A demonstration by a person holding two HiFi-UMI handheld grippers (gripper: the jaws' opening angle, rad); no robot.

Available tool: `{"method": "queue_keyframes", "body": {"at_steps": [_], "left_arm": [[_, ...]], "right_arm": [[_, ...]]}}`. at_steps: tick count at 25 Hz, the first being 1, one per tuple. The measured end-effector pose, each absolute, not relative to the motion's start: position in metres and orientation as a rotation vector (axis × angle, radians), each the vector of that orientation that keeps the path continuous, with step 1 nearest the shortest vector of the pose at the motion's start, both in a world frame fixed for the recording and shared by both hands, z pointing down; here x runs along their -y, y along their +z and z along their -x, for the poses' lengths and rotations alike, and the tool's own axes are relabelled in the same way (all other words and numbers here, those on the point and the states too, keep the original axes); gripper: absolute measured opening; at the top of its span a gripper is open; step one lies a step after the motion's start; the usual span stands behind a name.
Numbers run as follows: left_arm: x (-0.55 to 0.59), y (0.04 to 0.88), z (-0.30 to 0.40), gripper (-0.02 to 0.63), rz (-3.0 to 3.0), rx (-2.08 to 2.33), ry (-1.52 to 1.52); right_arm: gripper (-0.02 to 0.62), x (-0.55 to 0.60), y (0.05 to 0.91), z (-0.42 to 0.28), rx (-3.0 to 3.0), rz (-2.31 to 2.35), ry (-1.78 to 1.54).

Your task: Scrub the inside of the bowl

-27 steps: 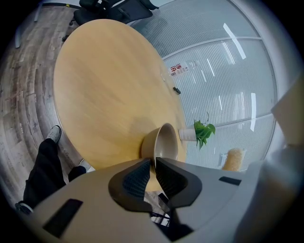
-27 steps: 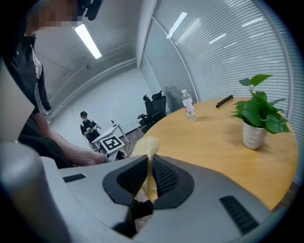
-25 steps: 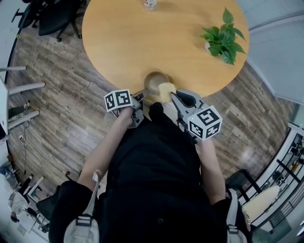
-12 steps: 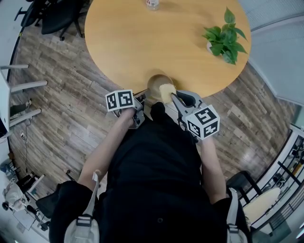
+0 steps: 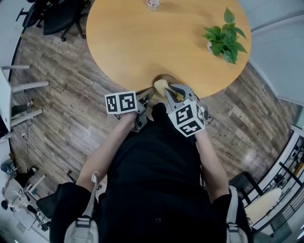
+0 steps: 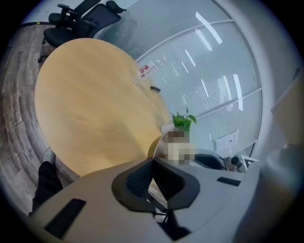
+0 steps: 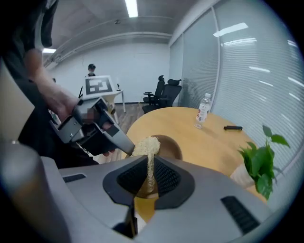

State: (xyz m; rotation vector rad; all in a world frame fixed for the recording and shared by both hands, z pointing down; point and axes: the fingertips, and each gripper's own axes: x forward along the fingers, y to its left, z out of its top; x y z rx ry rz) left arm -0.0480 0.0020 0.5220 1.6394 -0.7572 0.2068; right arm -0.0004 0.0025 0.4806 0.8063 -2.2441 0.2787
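A brown bowl (image 5: 167,78) sits at the round table's near edge. My right gripper (image 5: 166,90) is shut on a yellow sponge (image 5: 161,86), whose frayed top (image 7: 146,146) stands over the bowl's hollow (image 7: 172,148). In the right gripper view the sponge is pinched between the pads of the right gripper (image 7: 151,178). My left gripper (image 5: 146,98) comes in from the left, and its tip meets the bowl's left rim (image 7: 124,142). In its own view the left gripper (image 6: 152,166) has its pads pressed together, with the bowl's rim (image 6: 158,142) rising from between them.
The wooden table (image 5: 142,38) carries a potted plant (image 5: 222,35) at the right, a water bottle (image 5: 152,4) at the far edge and a small dark object (image 7: 232,127). Office chairs (image 5: 52,16) stand on the plank floor at the far left.
My right gripper has swung left and turned, carrying the sponge in over the bowl. My left gripper has edged right onto the bowl's rim.
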Motion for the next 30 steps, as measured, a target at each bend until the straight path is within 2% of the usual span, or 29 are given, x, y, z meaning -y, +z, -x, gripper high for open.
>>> {"method": "queue_keyframes", "body": {"at_steps": [8,22,30], "left_arm": [[-0.002,0.500,0.052,0.012,-1.726,0.799,0.206],[-0.011,0.494,0.043,0.014,-1.738,0.745,0.255],[-0.009,0.490,0.040,0.014,-1.721,0.714,0.203]], "right_arm": [[0.038,-0.002,0.487,0.015,2.102,-0.757,0.002],[0.038,0.003,0.498,0.002,1.757,-0.506,-0.788],[0.038,0.013,0.485,0.005,1.724,-0.544,-0.919]]}}
